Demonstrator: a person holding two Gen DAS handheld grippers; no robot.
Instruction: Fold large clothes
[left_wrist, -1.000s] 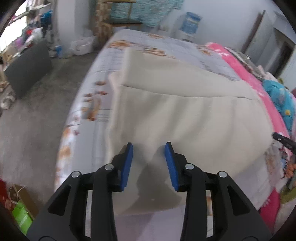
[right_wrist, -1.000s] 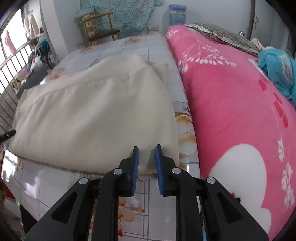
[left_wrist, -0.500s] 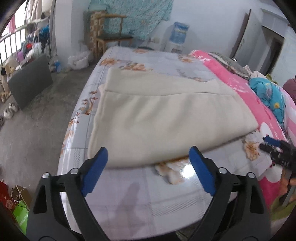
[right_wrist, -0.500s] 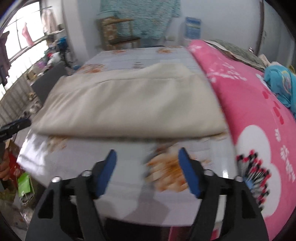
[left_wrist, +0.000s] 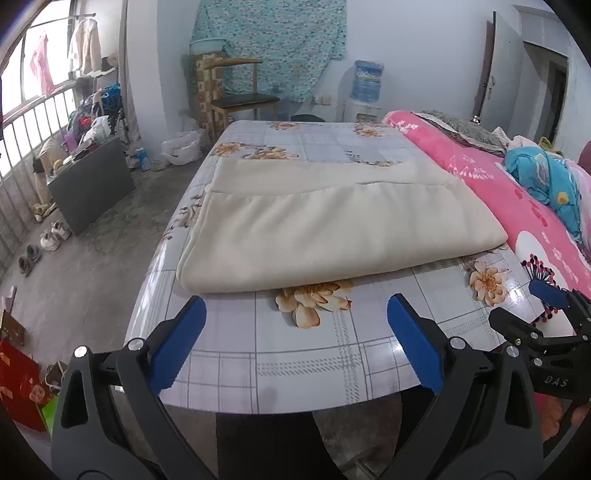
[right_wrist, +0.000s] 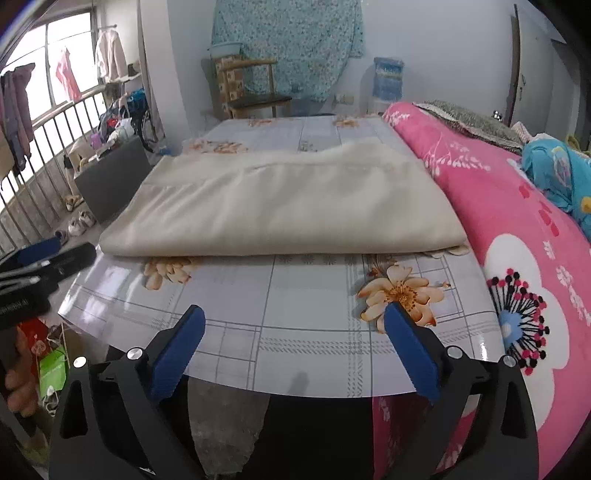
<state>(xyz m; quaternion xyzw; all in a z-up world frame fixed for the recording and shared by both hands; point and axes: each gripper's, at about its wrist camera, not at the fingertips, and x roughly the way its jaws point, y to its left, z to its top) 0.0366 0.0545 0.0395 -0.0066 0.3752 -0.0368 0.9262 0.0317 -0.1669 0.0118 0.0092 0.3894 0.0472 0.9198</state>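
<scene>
Holding both the left gripper (left_wrist: 295, 314) and right gripper (right_wrist: 293, 325) wide apart, grab the cream garment's (left_wrist: 332, 229) near corners evenly.

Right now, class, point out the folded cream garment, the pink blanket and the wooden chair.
folded cream garment (left_wrist: 332, 229), left wrist view, middle of its top layer.
pink blanket (right_wrist: 509, 206), right wrist view, its upper surface.
wooden chair (left_wrist: 245, 99), left wrist view, its dark seat.
</scene>
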